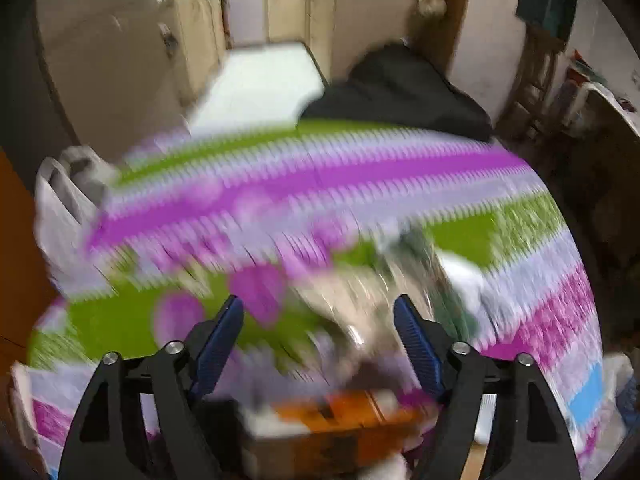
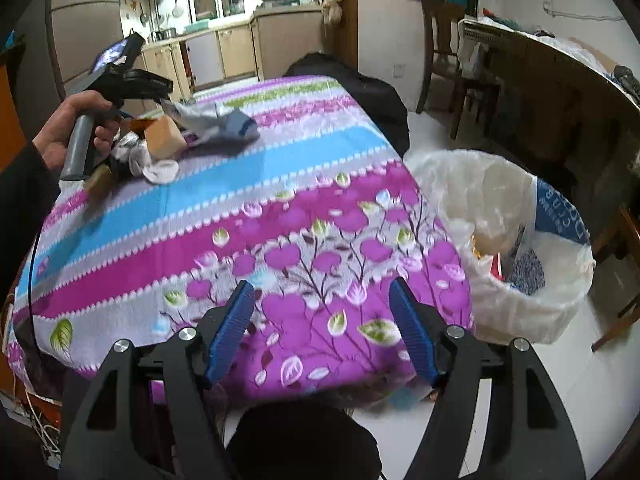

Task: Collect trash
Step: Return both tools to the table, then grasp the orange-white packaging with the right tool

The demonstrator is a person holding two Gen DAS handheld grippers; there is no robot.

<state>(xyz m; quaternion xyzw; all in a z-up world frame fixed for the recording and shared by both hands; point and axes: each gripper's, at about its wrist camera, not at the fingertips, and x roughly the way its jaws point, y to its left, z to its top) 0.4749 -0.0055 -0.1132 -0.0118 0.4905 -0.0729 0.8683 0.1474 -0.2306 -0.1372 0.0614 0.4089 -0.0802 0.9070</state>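
A heap of trash (image 2: 160,144) lies at the far left of the table: an orange box (image 2: 164,138), white crumpled paper (image 2: 158,170) and a grey wrapper (image 2: 216,122). In the blurred left wrist view the orange box (image 1: 352,412) and a crinkled wrapper (image 1: 360,300) lie below my left gripper (image 1: 318,340), which is open and empty. In the right wrist view the left gripper (image 2: 166,100) hovers over the heap. My right gripper (image 2: 322,330) is open and empty above the table's near edge. A lined trash bin (image 2: 520,240) stands on the floor to the right.
The table carries a striped floral cloth (image 2: 248,216). A black bag (image 2: 384,100) sits beyond the table's far end. A white plastic bag (image 1: 60,208) hangs at the table's left side. Chairs (image 2: 444,56) and a cluttered counter (image 2: 560,64) stand at the right.
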